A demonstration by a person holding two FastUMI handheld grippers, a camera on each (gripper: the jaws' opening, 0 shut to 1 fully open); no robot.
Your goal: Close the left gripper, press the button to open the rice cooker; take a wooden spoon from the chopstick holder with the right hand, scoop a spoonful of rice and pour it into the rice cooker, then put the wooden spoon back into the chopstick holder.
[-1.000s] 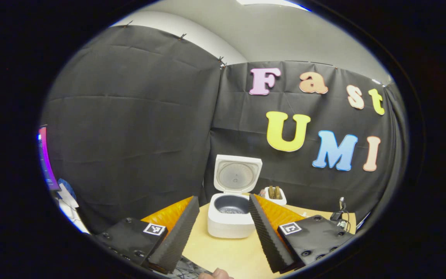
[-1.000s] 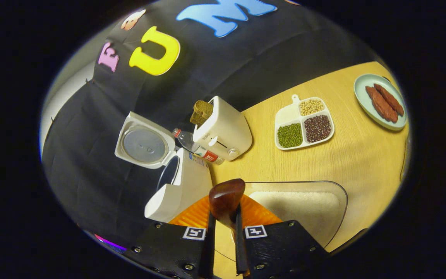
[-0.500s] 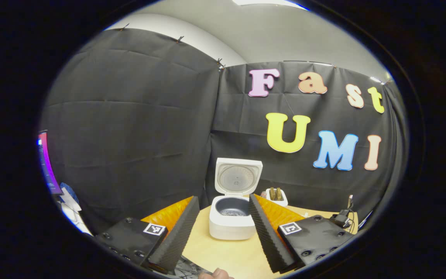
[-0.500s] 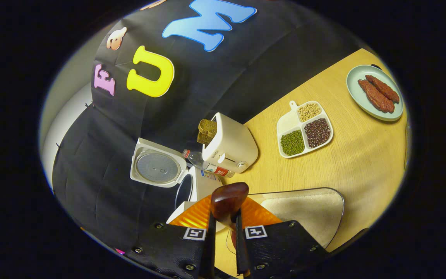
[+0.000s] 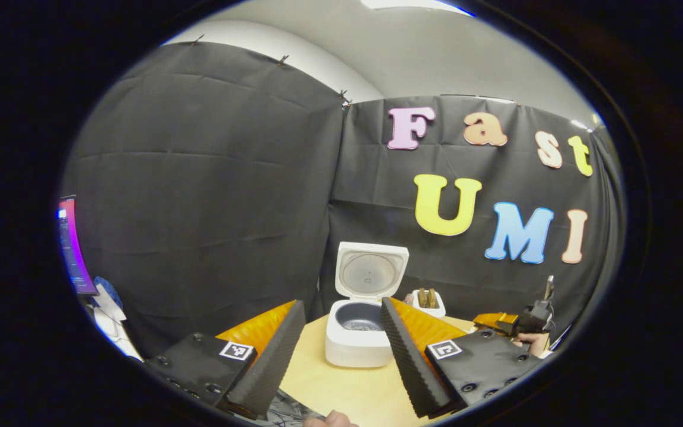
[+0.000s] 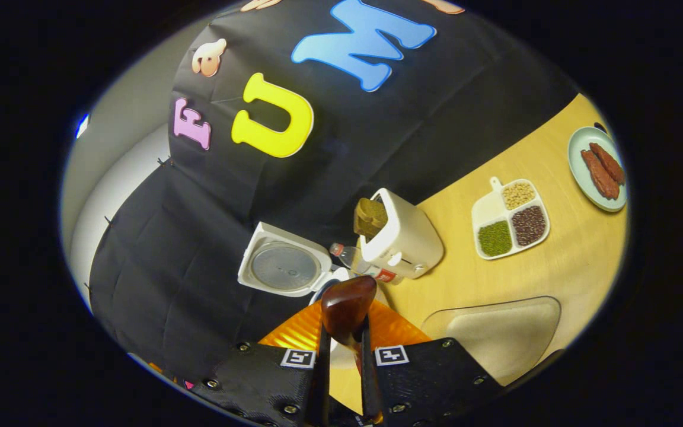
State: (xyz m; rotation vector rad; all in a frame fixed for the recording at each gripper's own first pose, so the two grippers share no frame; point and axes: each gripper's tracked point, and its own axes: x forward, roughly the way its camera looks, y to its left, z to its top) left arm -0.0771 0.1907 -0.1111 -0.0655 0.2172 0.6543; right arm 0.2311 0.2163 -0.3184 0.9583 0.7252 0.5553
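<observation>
While the rice cooker (image 5: 360, 332) stands with its lid (image 5: 371, 270) raised upright in the lower centre of the left gripper view, a few grains lie at the bottom of its dark inner pot (image 5: 360, 317). It sits on the wooden table (image 5: 341, 388), framed between the two spread fingers of the left gripper (image 5: 341, 350), whose jaws are wide apart and hold nothing. Just right of the cooker, a white toaster (image 5: 428, 301) with bread stands by the wall.

At the lower right edge of this view, the right gripper (image 5: 510, 322) appears farther off with a hand (image 5: 534, 341) holding it.

At the bottom centre of the right gripper view, the right gripper (image 6: 341, 350) is clenched on the wooden spoon (image 6: 346, 307); both fingers press its handle, and the bowl points up toward the open lid (image 6: 284, 268). A plastic bottle (image 6: 359, 264) lies between the cooker and the toaster (image 6: 404, 240). To the lower right is a clear container of rice (image 6: 498, 329). A divided dish of beans (image 6: 510, 218) is at the right, and a plate with sausages (image 6: 597, 169) lies at the far right edge.
</observation>
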